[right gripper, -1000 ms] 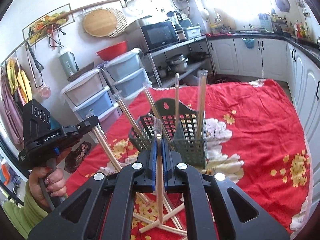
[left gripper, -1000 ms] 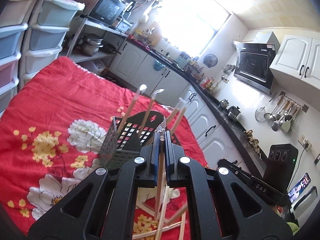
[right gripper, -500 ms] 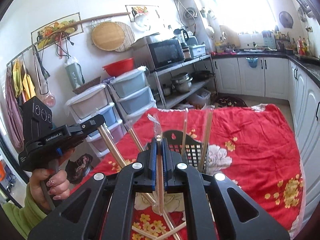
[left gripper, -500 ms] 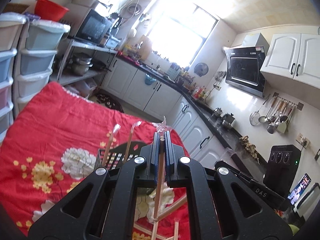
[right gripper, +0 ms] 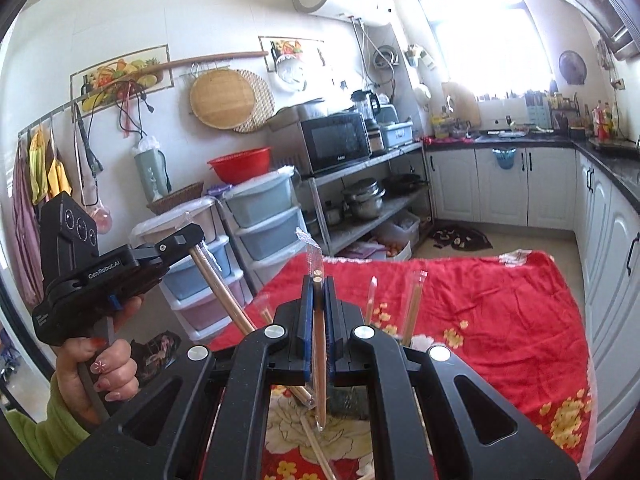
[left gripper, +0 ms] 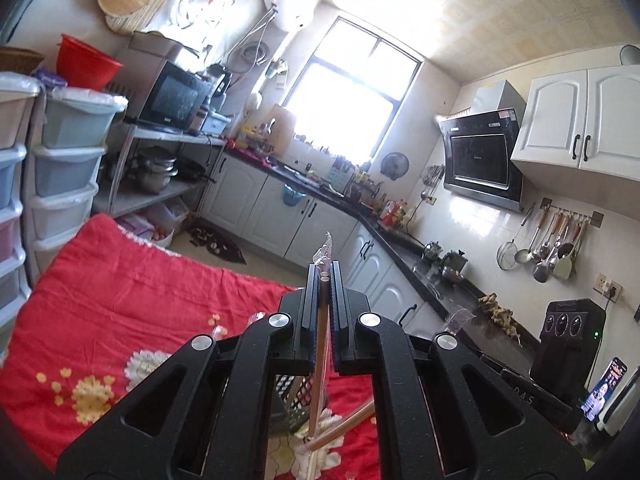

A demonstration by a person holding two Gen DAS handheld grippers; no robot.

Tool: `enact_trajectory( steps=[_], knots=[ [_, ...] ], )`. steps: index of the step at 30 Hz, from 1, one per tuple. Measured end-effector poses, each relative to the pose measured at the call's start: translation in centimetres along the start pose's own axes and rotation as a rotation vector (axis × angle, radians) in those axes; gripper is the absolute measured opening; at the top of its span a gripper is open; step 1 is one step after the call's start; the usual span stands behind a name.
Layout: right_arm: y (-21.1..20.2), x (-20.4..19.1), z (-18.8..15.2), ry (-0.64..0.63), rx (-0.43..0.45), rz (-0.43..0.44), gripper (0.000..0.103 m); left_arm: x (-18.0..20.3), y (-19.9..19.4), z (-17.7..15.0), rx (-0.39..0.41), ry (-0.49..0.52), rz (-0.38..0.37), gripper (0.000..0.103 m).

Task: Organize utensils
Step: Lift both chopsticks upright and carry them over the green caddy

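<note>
My left gripper (left gripper: 324, 276) is shut on a pair of wooden chopsticks in a clear sleeve (left gripper: 319, 364), held upright above the table. My right gripper (right gripper: 318, 280) is shut on another sleeved pair of chopsticks (right gripper: 319, 368), also upright. The left gripper also shows in the right wrist view (right gripper: 188, 240), raised at the left with its chopsticks (right gripper: 224, 296) slanting down. The dark mesh utensil basket (left gripper: 298, 396) lies low behind my fingers, mostly hidden; chopstick tips (right gripper: 414, 304) stick up from it. Loose chopsticks (left gripper: 344, 424) lie on the cloth below.
The table carries a red floral cloth (left gripper: 120, 300). Plastic drawer stacks (right gripper: 260, 224) and a shelf with a microwave (right gripper: 336, 142) stand at the left. White kitchen cabinets (left gripper: 292, 216) and a dark counter run along the far side and right.
Both grippers have risen with their chopsticks, tilting up. The basket has dropped low in both views and the kitchen walls now fill more of each frame.
</note>
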State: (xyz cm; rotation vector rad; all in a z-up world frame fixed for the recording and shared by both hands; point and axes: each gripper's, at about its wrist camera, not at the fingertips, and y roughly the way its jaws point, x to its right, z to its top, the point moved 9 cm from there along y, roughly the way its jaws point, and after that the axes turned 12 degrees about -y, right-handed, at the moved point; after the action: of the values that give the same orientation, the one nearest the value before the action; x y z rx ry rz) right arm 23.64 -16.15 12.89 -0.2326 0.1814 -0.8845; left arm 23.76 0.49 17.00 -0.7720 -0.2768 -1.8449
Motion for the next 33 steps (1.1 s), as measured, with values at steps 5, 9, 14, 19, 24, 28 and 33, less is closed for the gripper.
enact_trajectory(
  steps=[5,9,14,19,24,28,33],
  knots=[
    [-0.4,0.4,1.7,-0.016,0.042,-0.019,0.005,0.8,-0.1,1.1,0.030,0.019,-0.004,0.002],
    [-0.7,0.7,3.1,-0.027,0.075,-0.034,0.005,1.2,-0.1,1.9,0.051,0.026,-0.006,0.002],
    [-0.8,1.1,4.4,-0.041,0.116,-0.061,0.005,1.7,0.0,2.9,0.095,0.055,0.013,0.002],
    [-0.6,1.9,5.1,-0.043,0.135,-0.086,0.005,1.7,0.4,3.3,0.119,0.078,0.042,0.002],
    [0.0,2.7,5.1,-0.029,0.139,-0.104,0.005,0.8,1.2,3.2,0.119,0.070,0.063,0.002],
    [0.6,3.4,4.8,-0.017,0.134,-0.117,0.005,0.1,2.0,2.7,0.108,0.060,0.074,0.002],
    [1.5,4.2,4.2,-0.007,0.121,-0.139,0.005,-0.7,2.9,1.9,0.095,0.054,0.088,0.002]
  ],
)
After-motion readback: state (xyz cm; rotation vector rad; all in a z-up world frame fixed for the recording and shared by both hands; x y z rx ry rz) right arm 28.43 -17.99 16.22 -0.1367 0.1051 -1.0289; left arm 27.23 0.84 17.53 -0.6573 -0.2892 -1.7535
